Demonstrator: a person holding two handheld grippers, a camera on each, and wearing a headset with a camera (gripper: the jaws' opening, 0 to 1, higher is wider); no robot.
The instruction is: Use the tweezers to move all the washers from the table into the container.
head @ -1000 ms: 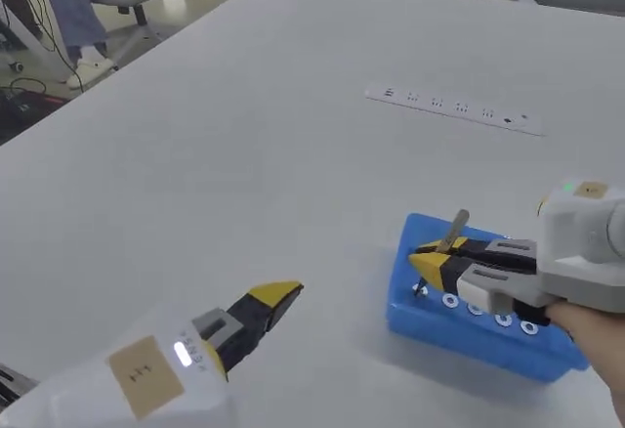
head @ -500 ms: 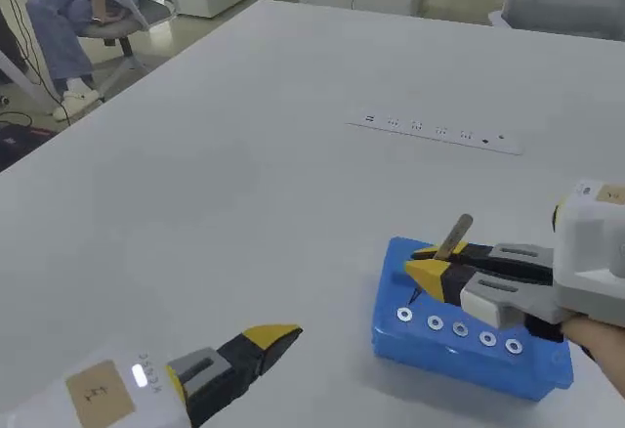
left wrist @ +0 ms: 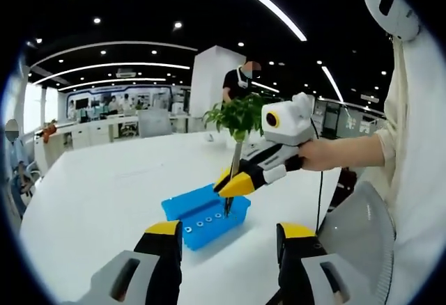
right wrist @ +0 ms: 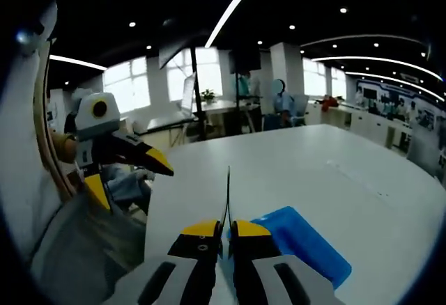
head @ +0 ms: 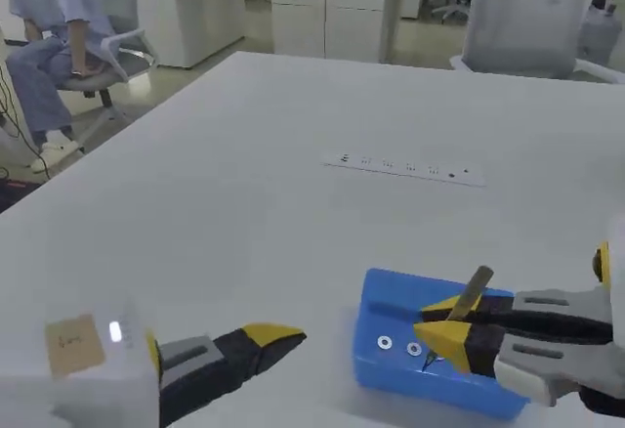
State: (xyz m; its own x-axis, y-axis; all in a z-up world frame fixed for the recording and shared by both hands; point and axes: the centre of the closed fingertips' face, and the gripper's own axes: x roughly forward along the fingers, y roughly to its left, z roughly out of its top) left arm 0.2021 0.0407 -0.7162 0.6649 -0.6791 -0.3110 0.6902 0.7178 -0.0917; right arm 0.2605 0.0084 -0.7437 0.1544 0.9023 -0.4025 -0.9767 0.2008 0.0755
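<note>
A blue container (head: 391, 301) lies on the white table (head: 244, 203) near me, with washers (head: 385, 343) in a row inside it. My right gripper (head: 439, 325) hovers over the container's right half, shut on the tweezers (head: 475, 286), whose tips point down among the washers. In the right gripper view the tweezers (right wrist: 228, 193) rise thin from the shut right gripper (right wrist: 224, 230), with the container (right wrist: 303, 246) beside them. My left gripper (head: 273, 335) hovers to the container's left. The left gripper view shows the left gripper (left wrist: 231, 230) open and holding nothing, facing the container (left wrist: 205, 218).
A white power strip (head: 402, 168) lies flat further back on the table. An office chair (head: 527, 18) stands behind the far edge. A seated person (head: 49, 27) is off the table's left side. A potted plant (left wrist: 240, 117) stands behind the right gripper (left wrist: 226, 186).
The head camera has tilted up, so everything sits lower in the picture. The right gripper with the tweezers now covers the right-hand washers in the container. The left gripper keeps its place.
</note>
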